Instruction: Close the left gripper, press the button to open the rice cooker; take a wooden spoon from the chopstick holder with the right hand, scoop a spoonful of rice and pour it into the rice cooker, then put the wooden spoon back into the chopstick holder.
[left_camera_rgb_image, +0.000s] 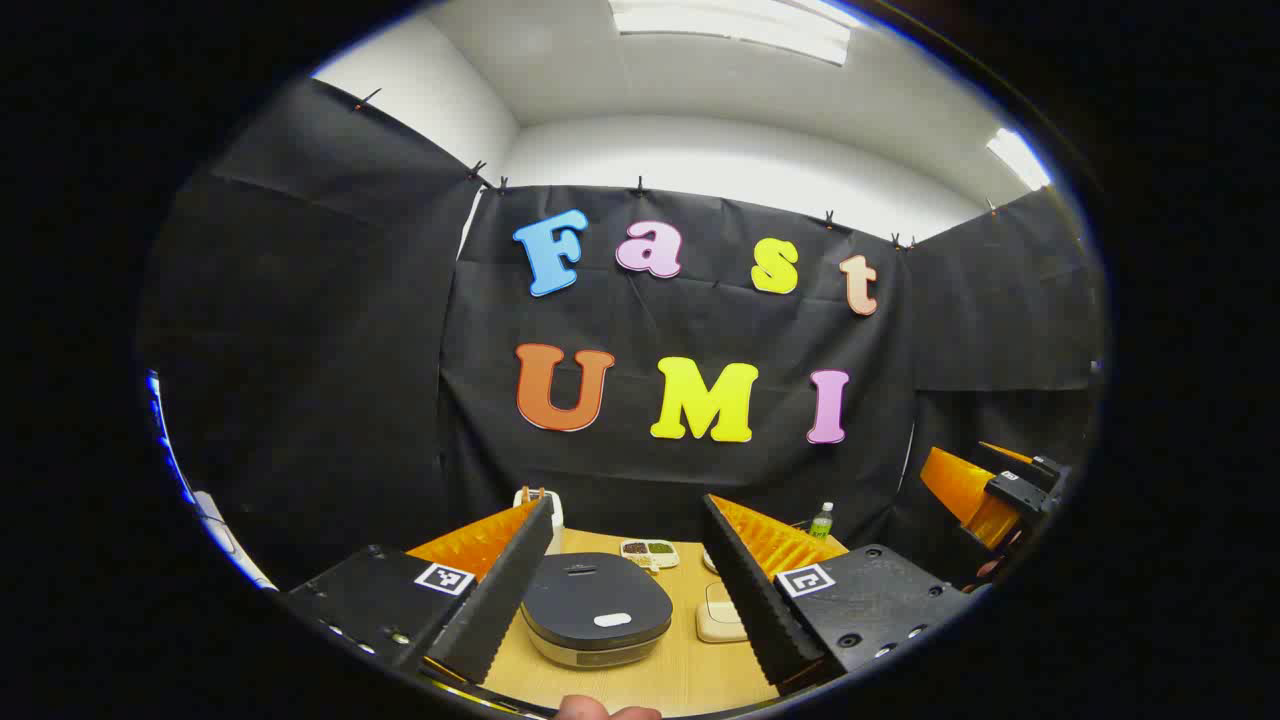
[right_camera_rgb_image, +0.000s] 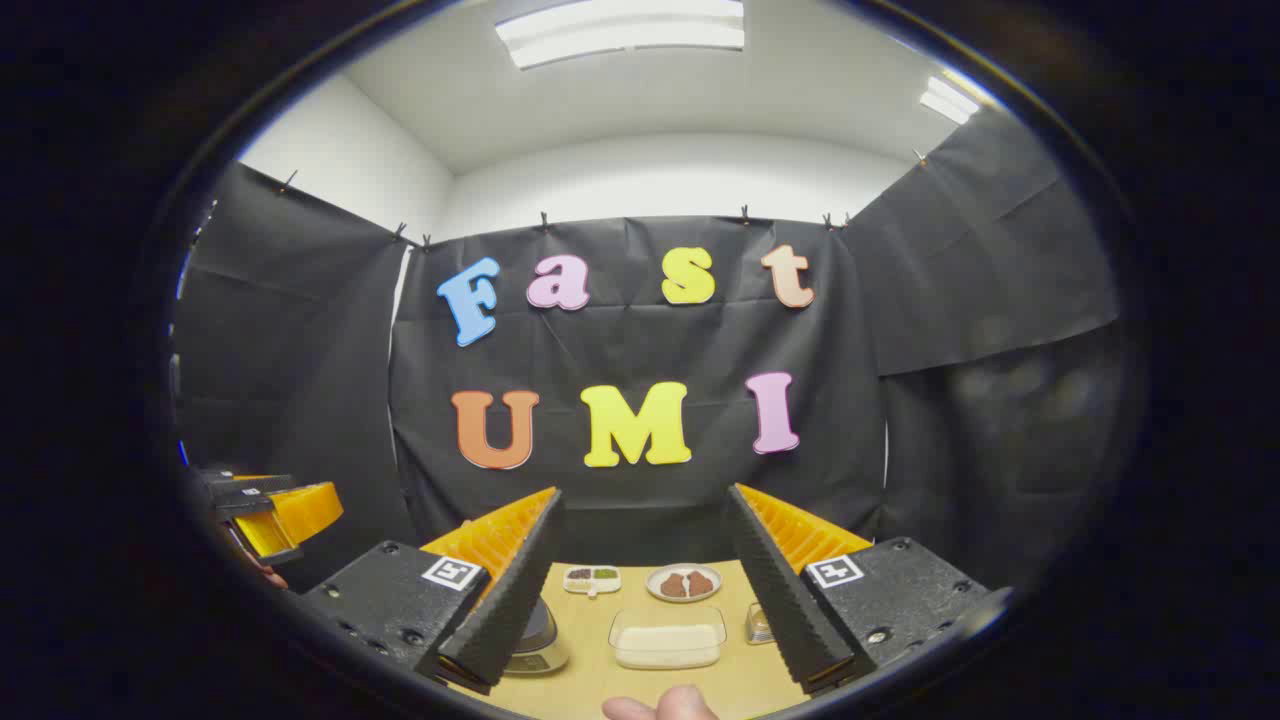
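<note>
Rice cooker (rounded, smooth dark lid) sits closed; both grippers gape, holding nothing.

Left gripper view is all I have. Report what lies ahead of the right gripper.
Observer: A clear tub of white rice sits on the table, framed between the right gripper's open fingers.
Operator: Say what stands behind it.
Observer: A round plate holding brown pieces.
Operator: Now the tub's right side.
Observer: A small clear jar, partly hidden by a finger; I cannot tell its contents.
</note>
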